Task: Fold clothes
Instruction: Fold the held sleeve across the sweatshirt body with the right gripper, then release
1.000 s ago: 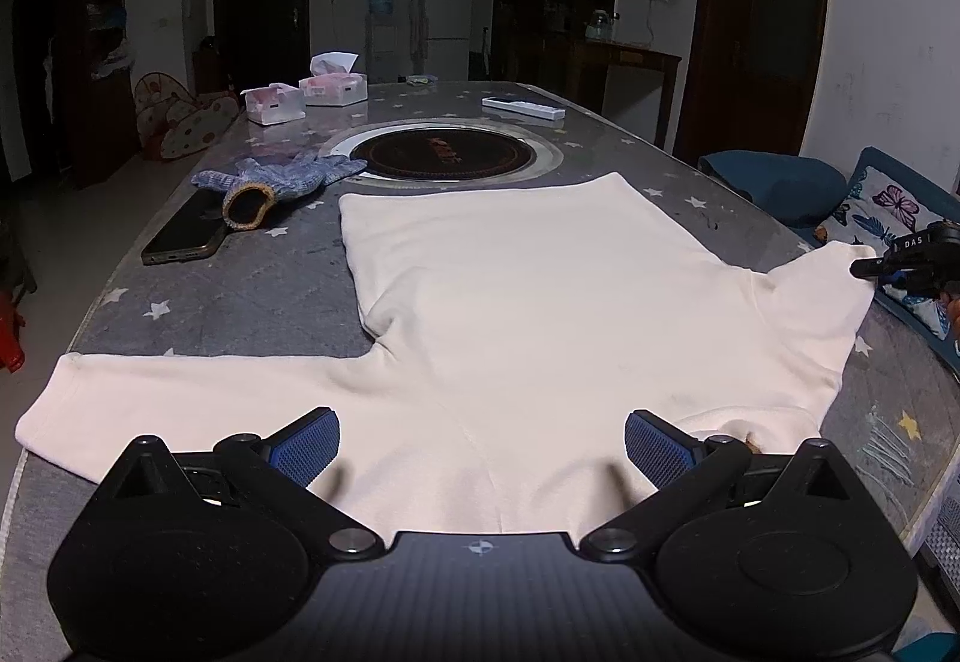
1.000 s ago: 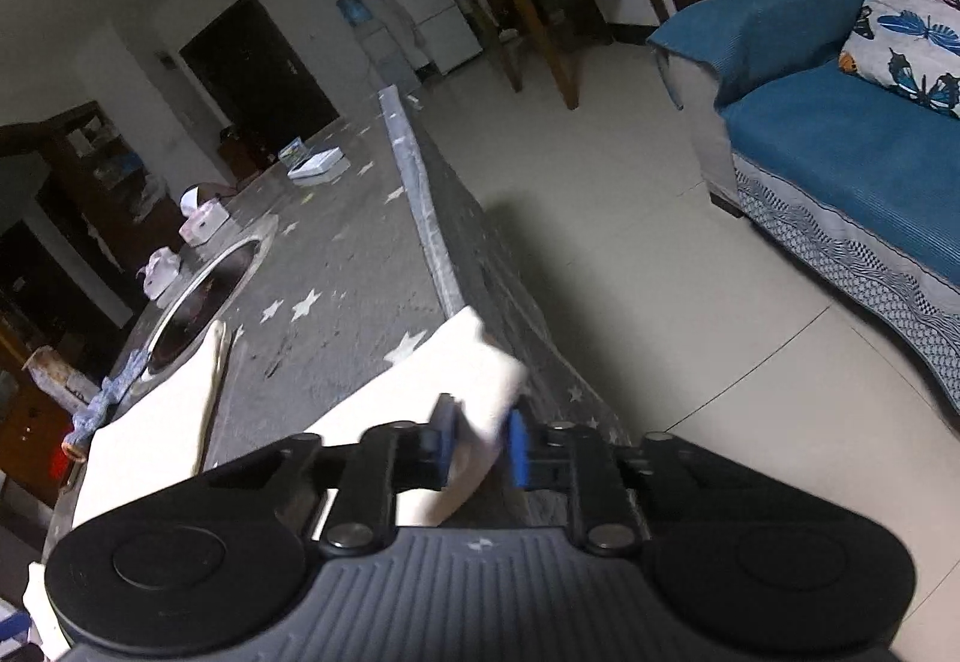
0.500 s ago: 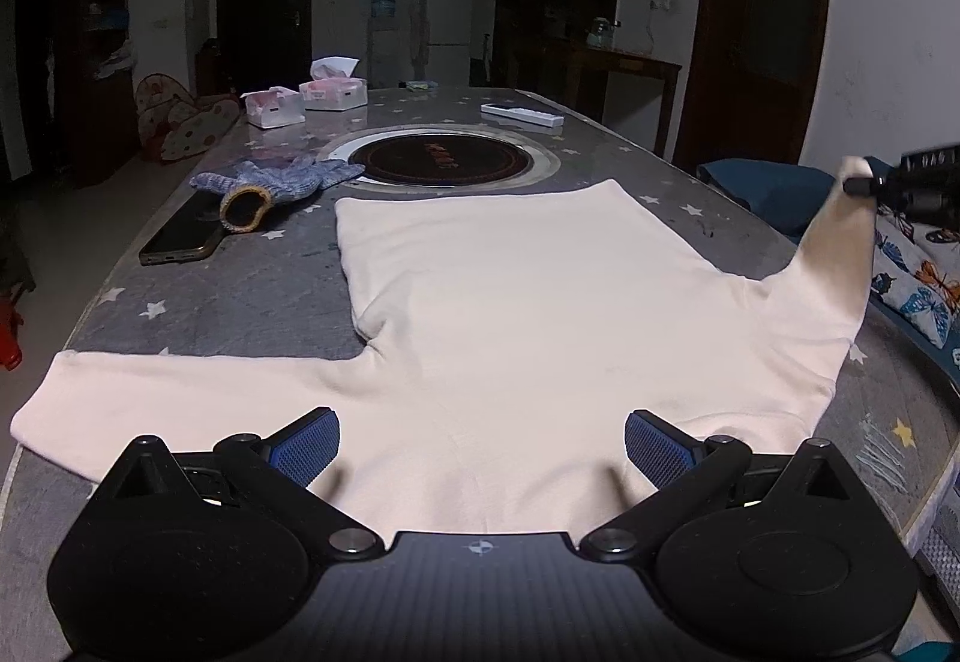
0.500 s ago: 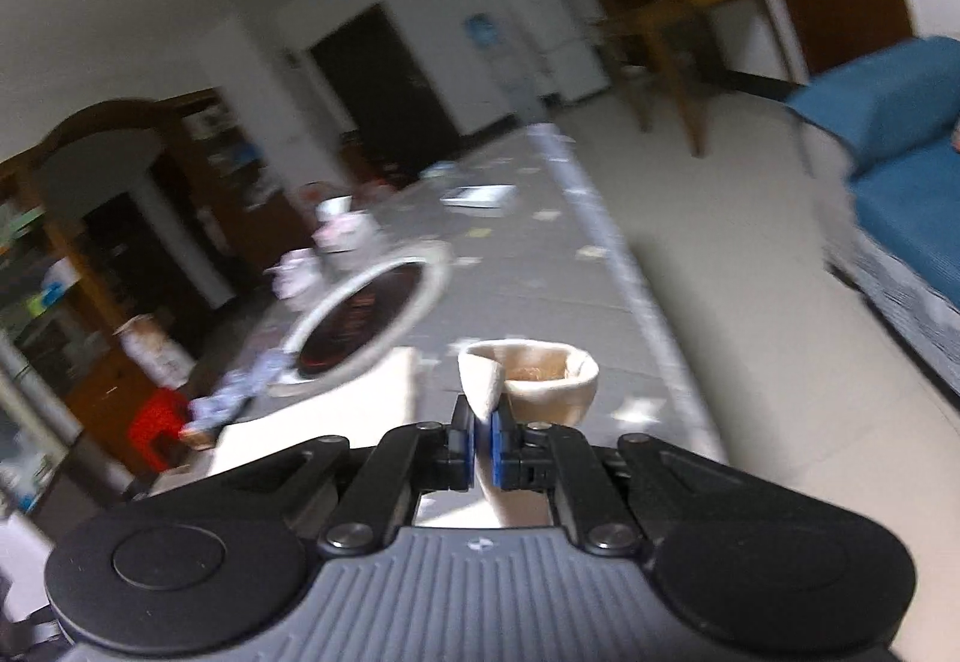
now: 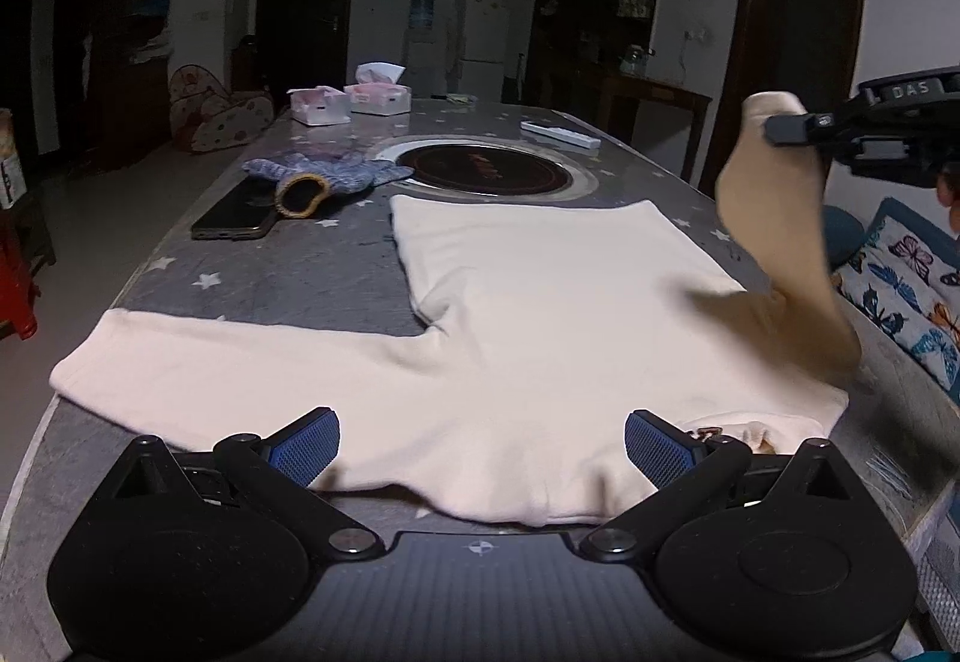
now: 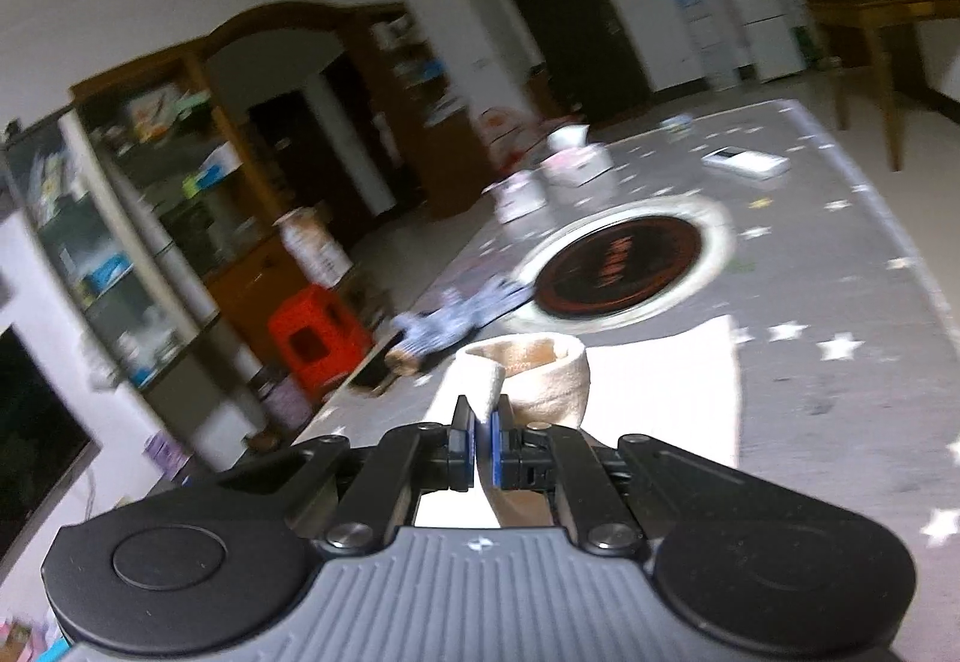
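A cream long-sleeved top [image 5: 540, 314] lies spread flat on the grey star-patterned table [image 5: 300, 272], neck end nearest me. Its left sleeve [image 5: 210, 368] stretches flat toward the table's left edge. My left gripper [image 5: 480, 449] hovers open over the collar area, blue pads wide apart with nothing between them. At the right, my right gripper [image 5: 780, 128] is shut on the cuff of the right sleeve [image 5: 774, 206], which is lifted off the table above the top's body. In the right wrist view the cuff [image 6: 528, 374] curls up out of the closed gripper [image 6: 482, 443].
A round inset hob [image 5: 486, 170] sits mid-table beyond the top. Blue knit gloves [image 5: 324, 176] and a black phone [image 5: 240, 218] lie at the left, tissue boxes [image 5: 378, 95] and a white remote [image 5: 558, 134] farther back. A blue sofa with a butterfly cushion [image 5: 906, 278] stands right.
My right gripper, shut on the sleeve cuff, has lifted it from the table's right edge and swung it up and inward over the top. The left gripper has stayed open in place.
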Tool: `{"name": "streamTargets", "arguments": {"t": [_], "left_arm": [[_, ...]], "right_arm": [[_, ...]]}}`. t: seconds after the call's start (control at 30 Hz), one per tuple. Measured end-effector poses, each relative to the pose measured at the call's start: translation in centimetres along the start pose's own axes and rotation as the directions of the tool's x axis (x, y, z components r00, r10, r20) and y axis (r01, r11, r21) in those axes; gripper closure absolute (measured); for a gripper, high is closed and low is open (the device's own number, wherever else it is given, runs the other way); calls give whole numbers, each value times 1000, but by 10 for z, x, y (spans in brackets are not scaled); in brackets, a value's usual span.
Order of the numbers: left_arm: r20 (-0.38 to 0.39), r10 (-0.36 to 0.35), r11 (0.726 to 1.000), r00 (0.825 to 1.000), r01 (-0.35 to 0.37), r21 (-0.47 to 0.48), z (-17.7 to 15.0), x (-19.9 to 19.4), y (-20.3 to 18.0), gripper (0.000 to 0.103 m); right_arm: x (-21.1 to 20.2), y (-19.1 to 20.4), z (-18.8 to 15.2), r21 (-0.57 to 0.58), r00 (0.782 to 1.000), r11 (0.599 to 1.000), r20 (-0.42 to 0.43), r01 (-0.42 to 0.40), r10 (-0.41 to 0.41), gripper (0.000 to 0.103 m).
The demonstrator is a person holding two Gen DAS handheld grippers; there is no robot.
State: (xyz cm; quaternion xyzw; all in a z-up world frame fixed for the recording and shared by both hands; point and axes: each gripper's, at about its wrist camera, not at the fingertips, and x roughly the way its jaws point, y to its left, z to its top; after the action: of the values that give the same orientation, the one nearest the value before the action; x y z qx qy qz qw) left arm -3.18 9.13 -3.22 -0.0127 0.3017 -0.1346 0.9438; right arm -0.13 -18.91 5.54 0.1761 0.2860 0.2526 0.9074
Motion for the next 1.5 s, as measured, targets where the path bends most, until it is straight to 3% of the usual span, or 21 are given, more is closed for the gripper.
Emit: {"name": "streamTargets", "arguments": {"t": [0.33, 0.53, 0.67, 0.87, 1.17, 1.37, 1.5], "left_arm": [[17, 11, 999, 1000, -10, -37, -4, -8, 12, 0], [23, 12, 999, 1000, -11, -50, -4, -10, 17, 0], [21, 7, 999, 1000, -6, -43, -2, -7, 13, 0], [23, -20, 1000, 1000, 21, -24, 5, -1, 3, 0], [23, -104, 994, 994, 104, 29, 24, 19, -29, 0], [18, -157, 985, 987, 155, 74, 39, 35, -51, 0], [5, -234, 970, 972, 233, 74, 43, 49, -60, 0]], "right_arm": [[69, 43, -32, -64, 982, 996, -180, -65, 53, 98], [89, 50, -50, -63, 967, 995, -251, -72, 54, 91], [86, 51, -48, -76, 965, 993, -255, -89, 67, 71], [64, 31, -40, -90, 967, 994, -254, -59, 34, 69], [25, -30, -64, -46, 951, 994, -290, 97, -106, 66], [11, -46, -62, -28, 958, 993, -260, 114, -117, 65], [18, -48, -55, -26, 966, 994, -232, 106, -110, 65]]}}
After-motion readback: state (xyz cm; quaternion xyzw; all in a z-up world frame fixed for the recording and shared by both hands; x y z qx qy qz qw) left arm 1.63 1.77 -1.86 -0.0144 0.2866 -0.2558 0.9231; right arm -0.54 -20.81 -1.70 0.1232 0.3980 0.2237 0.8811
